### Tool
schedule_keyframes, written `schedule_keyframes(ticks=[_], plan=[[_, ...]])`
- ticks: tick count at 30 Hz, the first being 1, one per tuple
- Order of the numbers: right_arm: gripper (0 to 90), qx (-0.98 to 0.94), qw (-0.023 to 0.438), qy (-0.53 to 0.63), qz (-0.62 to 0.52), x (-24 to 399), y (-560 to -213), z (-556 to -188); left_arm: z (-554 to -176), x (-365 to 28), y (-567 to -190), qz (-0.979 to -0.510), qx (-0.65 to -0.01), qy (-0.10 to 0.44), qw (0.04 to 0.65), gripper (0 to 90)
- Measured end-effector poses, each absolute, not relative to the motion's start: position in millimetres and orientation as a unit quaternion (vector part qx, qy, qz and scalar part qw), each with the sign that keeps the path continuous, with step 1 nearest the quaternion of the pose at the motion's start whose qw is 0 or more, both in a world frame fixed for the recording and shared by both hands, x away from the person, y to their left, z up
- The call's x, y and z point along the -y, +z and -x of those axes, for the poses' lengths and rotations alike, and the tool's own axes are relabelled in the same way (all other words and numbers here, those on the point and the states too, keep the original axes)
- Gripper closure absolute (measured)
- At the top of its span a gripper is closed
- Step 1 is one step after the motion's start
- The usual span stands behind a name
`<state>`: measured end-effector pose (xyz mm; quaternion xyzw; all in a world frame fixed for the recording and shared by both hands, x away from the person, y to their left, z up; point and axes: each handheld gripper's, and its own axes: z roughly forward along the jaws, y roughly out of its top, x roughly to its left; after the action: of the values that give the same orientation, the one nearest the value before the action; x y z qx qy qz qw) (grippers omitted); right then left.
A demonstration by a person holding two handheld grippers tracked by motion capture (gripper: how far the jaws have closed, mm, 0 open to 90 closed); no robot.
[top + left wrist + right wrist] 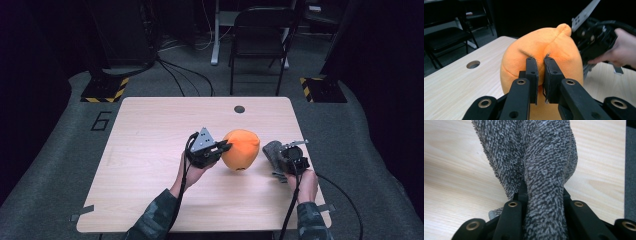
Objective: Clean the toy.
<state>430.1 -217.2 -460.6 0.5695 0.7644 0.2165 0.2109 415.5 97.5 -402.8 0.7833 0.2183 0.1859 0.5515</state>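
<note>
Left gripper [539,62]: black, flat-sided fingers [532,75] drawn nearly together, pinching a fold of the orange plush [541,50]. The plush is a rounded, dome-like shape with a soft short-nap surface, a seam running up its middle and a small knob at the top; the fabric puckers into a ridge right between the fingertips. In the high view the left gripper [226,146] meets the orange plush [242,150] on its left flank, and the bulk of the plush lies beyond the fingertips, over the worktop [150,150].

Right gripper [544,192]: fingers closed on a grey towel [536,152], whose thick, nubbly pile of dark and light flecks bulges up between the two black finger arms and hides the tips. The cloth hangs in heavy rounded folds ahead of the fingers, above the worktop. In the high view the right gripper [291,156] holds the grey towel [272,150] just to the right of the plush.

Worktop: pale wood-grain laminate, smooth and matte, with rounded corners and a round cable hole [239,109] well beyond both sets of fingers.
</note>
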Motion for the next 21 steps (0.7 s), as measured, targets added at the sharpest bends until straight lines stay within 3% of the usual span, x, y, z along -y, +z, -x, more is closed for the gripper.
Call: schedule_keyframes(ticks=[14,18,21], plan=[[73.1,-0.772,0.240,0.338,-0.483,175.7,-364.0,-387.1,-426.5,-77.3,-432.4,-0.822,-0.225,0.165,0.497,82.1],[72.9,-0.793,0.223,0.344,-0.451,143.7,-362.1,-380.4,-425.3,-76.8,-432.8,-0.822,-0.223,0.164,0.497,81.9],[73.0,-0.813,0.206,0.320,-0.441,122.1,-383.5,-389.4,-424.6,-76.2,-434.7,-0.824,-0.220,0.157,0.498,81.9]])
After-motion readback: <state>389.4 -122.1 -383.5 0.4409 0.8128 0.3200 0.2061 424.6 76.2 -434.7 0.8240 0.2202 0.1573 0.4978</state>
